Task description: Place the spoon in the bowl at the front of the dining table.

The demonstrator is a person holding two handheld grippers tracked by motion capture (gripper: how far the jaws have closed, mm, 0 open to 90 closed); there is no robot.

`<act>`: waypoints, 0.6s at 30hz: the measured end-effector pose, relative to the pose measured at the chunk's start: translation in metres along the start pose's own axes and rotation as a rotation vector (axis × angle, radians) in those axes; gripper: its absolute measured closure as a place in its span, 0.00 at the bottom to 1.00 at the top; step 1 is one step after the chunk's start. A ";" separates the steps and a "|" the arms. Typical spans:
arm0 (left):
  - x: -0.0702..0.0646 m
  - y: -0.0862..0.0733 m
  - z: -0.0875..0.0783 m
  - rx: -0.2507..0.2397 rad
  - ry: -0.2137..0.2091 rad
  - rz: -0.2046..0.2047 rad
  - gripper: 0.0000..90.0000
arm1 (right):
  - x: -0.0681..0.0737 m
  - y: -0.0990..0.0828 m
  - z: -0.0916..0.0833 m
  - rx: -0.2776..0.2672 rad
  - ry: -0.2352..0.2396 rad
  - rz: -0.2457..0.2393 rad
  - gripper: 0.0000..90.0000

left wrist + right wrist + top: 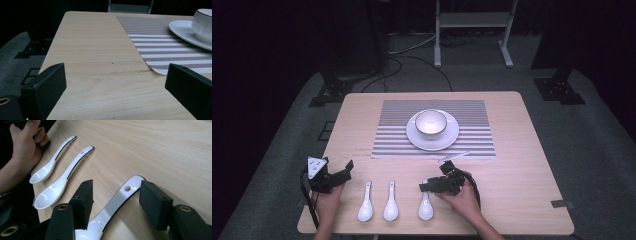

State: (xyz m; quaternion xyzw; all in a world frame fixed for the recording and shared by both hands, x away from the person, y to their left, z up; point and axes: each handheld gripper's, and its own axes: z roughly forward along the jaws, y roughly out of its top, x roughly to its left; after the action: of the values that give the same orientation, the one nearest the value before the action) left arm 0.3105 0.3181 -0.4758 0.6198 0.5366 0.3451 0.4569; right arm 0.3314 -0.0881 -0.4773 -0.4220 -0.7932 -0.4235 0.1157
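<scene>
Three white spoons lie side by side near the table's front edge: a left one [365, 205] [52, 166], a middle one [391, 202] [65, 177] and a right one [426, 206] [117, 202]. My right gripper [426, 184] [116, 200] is low over the right spoon's handle. Its jaws stand on either side of the handle near the hole, and a gap still shows on the left side. My left gripper [336, 164] [115, 82] rests open at the table's front left with only bare wood between its jaws.
A white bowl [430, 122] [203, 25] sits on a white plate [451, 137] [182, 31] on a striped placemat [472, 125] [155, 47] at the middle back. The person's other hand [22, 147] is beside the left spoon. The table's front edge is close behind the spoons.
</scene>
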 end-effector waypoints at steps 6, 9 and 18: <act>0.000 0.000 0.000 0.000 0.000 0.001 0.02 | 0.002 0.001 0.002 0.001 -0.030 -0.010 0.56; 0.000 0.000 0.000 -0.001 -0.001 0.000 0.02 | 0.003 0.002 0.004 -0.001 -0.049 -0.020 0.58; 0.000 0.000 0.000 -0.001 0.000 -0.003 0.02 | 0.011 0.004 0.009 0.024 -0.101 -0.078 0.71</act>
State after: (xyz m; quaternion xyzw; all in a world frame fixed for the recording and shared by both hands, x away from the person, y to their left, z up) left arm 0.3106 0.3183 -0.4759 0.6188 0.5372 0.3448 0.4578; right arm 0.3293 -0.0737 -0.4744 -0.4100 -0.8190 -0.3964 0.0639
